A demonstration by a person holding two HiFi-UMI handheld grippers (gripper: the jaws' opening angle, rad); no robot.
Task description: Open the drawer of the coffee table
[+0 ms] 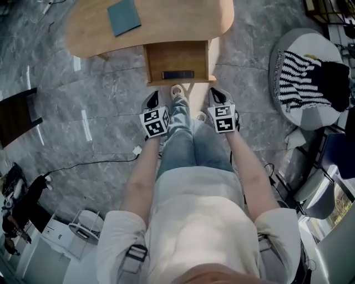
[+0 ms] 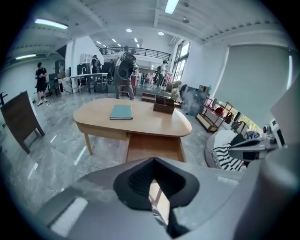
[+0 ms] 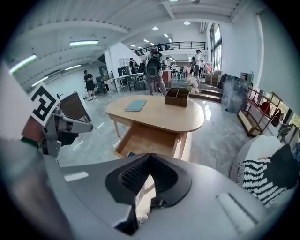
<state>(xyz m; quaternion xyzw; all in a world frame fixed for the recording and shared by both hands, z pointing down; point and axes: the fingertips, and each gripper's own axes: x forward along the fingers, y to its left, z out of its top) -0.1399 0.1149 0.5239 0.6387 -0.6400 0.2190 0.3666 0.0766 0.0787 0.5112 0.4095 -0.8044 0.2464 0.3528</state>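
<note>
Drawer position: the drawer [image 1: 177,60] is standing pulled out from under the coffee table [image 1: 166,25], its open box jutting towards the person; judging by this, the opening is looking done

Key relation: the drawer front is lying at 12 o'clock from both grippers, apart from them, its long edge running 9 to 3 and its slide line running 12 to 6

Nearer hand: neither is leading; the left gripper [image 1: 152,100] is hanging near the front's left corner, the right gripper [image 1: 218,95] near its right corner

Jaws: both pairs are pressing together on nothing, ribbed black pads meeting inside grey shells

Any further pull: it would be going straight towards 6, along the slide

Drawer make: a shallow box of pale wood with a smooth, flat floor is showing, carrying a slim dark bar-shaped object [image 1: 178,74] at its front edge

Tabletop: a rounded oval of light wood is bearing a teal flat book [image 1: 123,16] and a brown open-topped box [image 3: 177,97]

Floor: grey veined stone is reflecting the ceiling lights
</note>
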